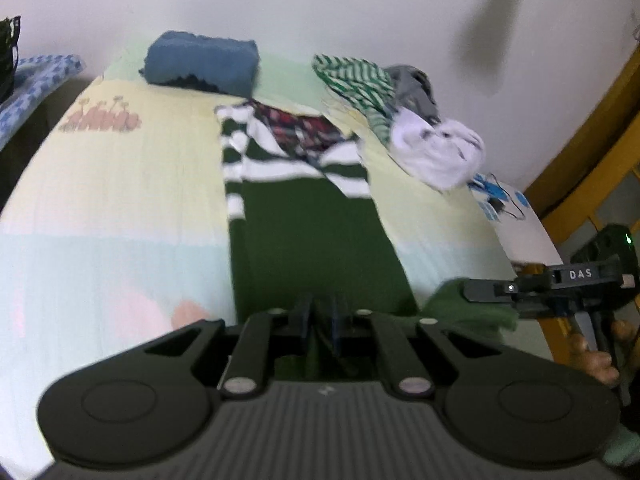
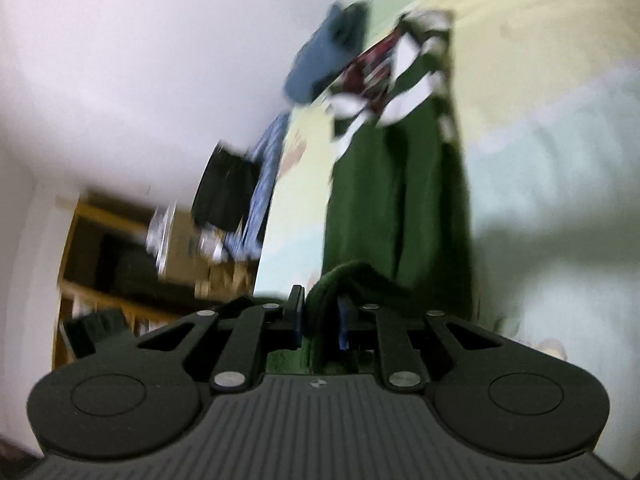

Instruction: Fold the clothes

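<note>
A dark green garment (image 1: pixel 316 240) with green-and-white striped sleeves lies lengthwise down the middle of the bed, its sleeves folded inward. My left gripper (image 1: pixel 320 314) is shut on its near hem. My right gripper (image 2: pixel 320 316) is shut on a bunched corner of the same green garment (image 2: pixel 396 200). In the left wrist view the right gripper (image 1: pixel 480 292) shows at the right, pinching that green corner off the bed's edge, with a hand (image 1: pixel 596 352) on its handle. A red patterned cloth (image 1: pixel 298 126) lies under the garment's collar.
The bed (image 1: pixel 120 184) has a pale yellow and green cover. A folded blue cloth (image 1: pixel 202 62) sits at the far end. A striped green shirt (image 1: pixel 356 80), a grey garment (image 1: pixel 412 84) and a white one (image 1: pixel 436 148) are piled at the far right. Wooden shelves (image 2: pixel 120 264) stand beside the bed.
</note>
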